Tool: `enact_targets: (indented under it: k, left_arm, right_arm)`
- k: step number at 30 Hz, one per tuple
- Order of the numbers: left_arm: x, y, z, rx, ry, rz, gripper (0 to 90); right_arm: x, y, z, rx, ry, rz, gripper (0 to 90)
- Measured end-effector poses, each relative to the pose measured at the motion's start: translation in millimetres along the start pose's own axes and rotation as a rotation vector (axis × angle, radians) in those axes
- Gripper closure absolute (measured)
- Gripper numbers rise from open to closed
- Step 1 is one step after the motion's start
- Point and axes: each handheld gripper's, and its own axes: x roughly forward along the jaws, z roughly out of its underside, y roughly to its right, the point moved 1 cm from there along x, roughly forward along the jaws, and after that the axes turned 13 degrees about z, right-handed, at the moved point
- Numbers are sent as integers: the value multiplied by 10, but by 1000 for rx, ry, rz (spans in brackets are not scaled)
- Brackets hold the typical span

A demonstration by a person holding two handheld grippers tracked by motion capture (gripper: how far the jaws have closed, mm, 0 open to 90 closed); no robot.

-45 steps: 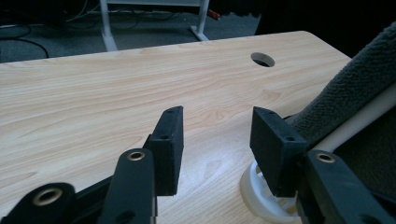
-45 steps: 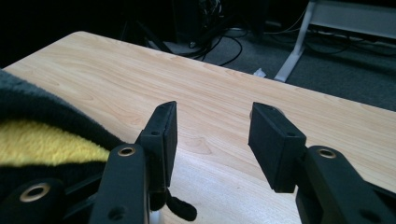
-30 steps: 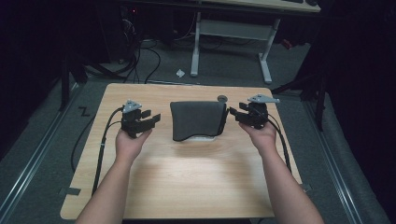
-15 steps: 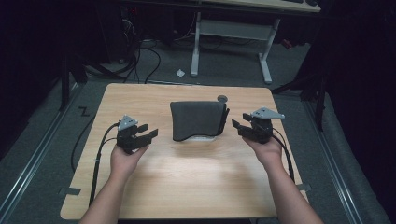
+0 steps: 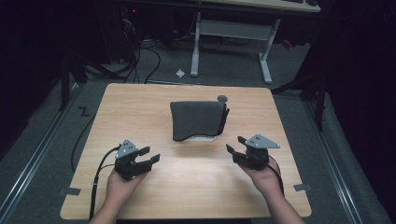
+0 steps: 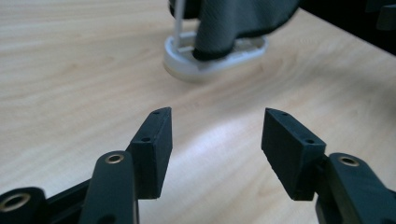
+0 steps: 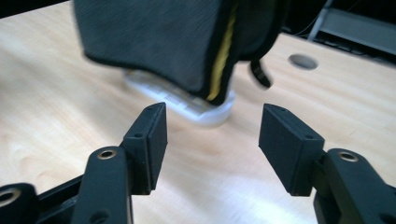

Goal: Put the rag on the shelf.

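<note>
High view: cloth [image 5: 196, 119] on white stand [image 5: 204, 138]

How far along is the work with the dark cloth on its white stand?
Done: dark cloth hangs draped over the white stand. In hand: nothing; left tool and right tool are open, empty, apart from it, jaws just widened. Left: nothing further evident on the table.

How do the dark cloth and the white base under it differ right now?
The cloth is dark grey fabric and soft; the base is white, rigid and oval. The cloth hangs raised, draped over the rack's upright rods, while the base lies flat on the table. The cloth is far broader and hides most of the base from above. Both sit at the table's middle, clear of the open left gripper and right gripper.
</note>
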Motion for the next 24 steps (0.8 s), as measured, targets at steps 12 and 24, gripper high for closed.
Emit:
enact_targets:
  k: [12, 24]
  left_arm:
    - [152, 435, 424, -8, -122, 57, 367]
    - [249, 446, 468, 16, -163, 34, 364]
  right_arm:
    - [-51, -595, 451, -96, -131, -2, 386]
    - [-56, -580, 538, -49, -122, -104, 283]
